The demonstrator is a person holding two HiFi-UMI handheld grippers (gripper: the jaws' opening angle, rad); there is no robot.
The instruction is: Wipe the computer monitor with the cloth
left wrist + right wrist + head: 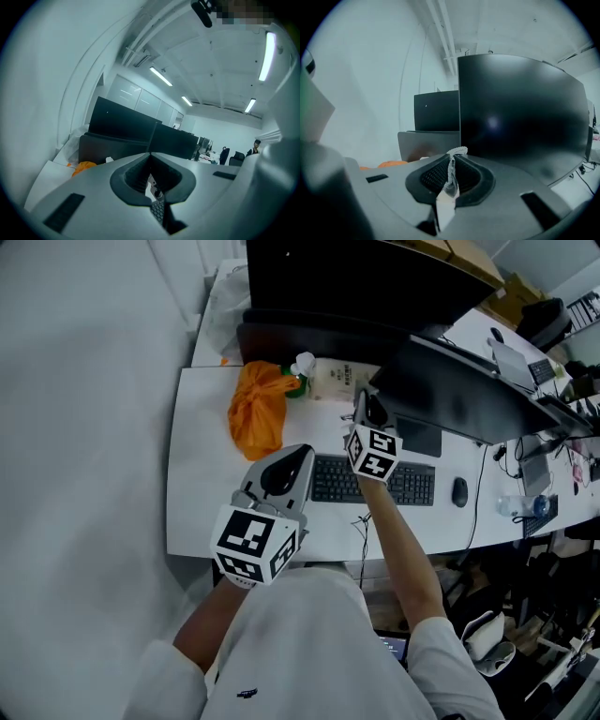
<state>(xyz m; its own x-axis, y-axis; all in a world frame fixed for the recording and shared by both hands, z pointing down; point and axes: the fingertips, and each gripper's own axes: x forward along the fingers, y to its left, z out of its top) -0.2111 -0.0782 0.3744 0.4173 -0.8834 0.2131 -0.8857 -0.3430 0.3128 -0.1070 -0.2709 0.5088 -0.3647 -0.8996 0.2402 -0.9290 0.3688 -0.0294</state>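
The dark computer monitor point(459, 395) stands on the white desk point(202, 493), and its black screen point(520, 103) fills the right gripper view. My right gripper point(365, 401) is raised close to the screen's left edge. It point(452, 158) is shut on a thin white cloth point(451, 176), pinched edge-on with a frayed rim poking above the jaws. My left gripper point(292, 457) hovers over the desk's front, left of the keyboard point(375, 481). Its jaws point(150, 157) are shut with nothing between them.
An orange bag point(258, 409) and a white packet point(337, 379) lie at the desk's back left. A second dark monitor point(356, 277) stands behind. A mouse point(459, 491) and a water bottle point(520, 505) are right of the keyboard. More desks and cables lie further right.
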